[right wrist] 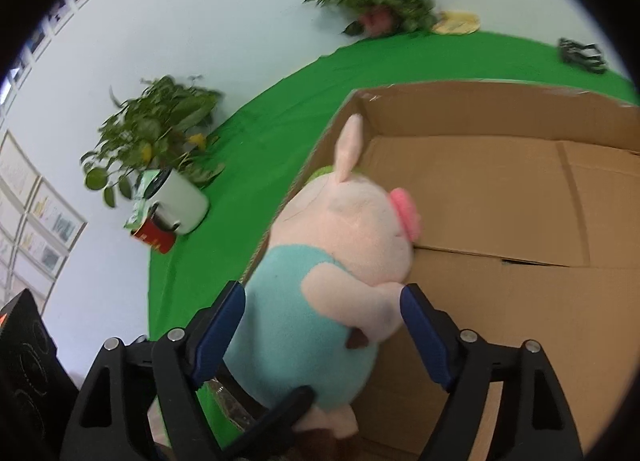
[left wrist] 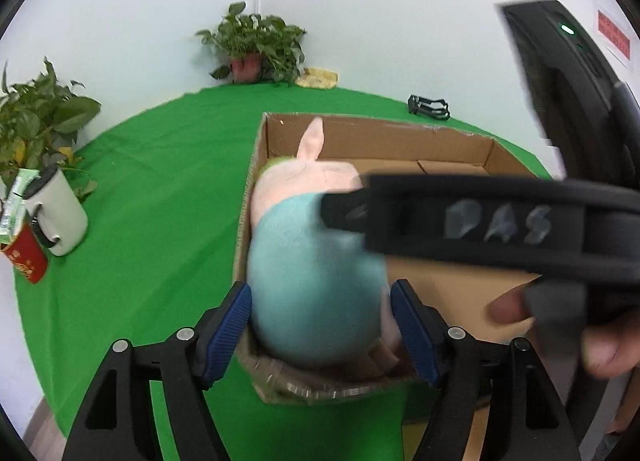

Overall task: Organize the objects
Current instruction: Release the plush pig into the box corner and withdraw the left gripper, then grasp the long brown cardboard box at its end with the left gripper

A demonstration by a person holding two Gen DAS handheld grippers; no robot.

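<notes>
A plush pig (left wrist: 316, 293) in a teal dress lies inside an open cardboard box (left wrist: 380, 127), against its left wall, head toward the far end. My left gripper (left wrist: 322, 301) straddles the toy's rear, its blue pads just off either side, open. The right tool's black frame (left wrist: 500, 221) crosses over the box, held by a hand (left wrist: 600, 341). In the right wrist view the pig (right wrist: 320, 301) rests on the box (right wrist: 480, 87) floor. My right gripper (right wrist: 323, 295) is open around its body and arm. A black finger (right wrist: 280, 413) of the left gripper shows at the bottom.
On the green cloth (left wrist: 160, 181) to the left stand a white mug (left wrist: 60, 217), a red can (left wrist: 28, 261) and a potted plant (left wrist: 36, 121). At the back are another plant (left wrist: 256, 45), a yellow item (left wrist: 318, 77) and a black clip (left wrist: 428, 105).
</notes>
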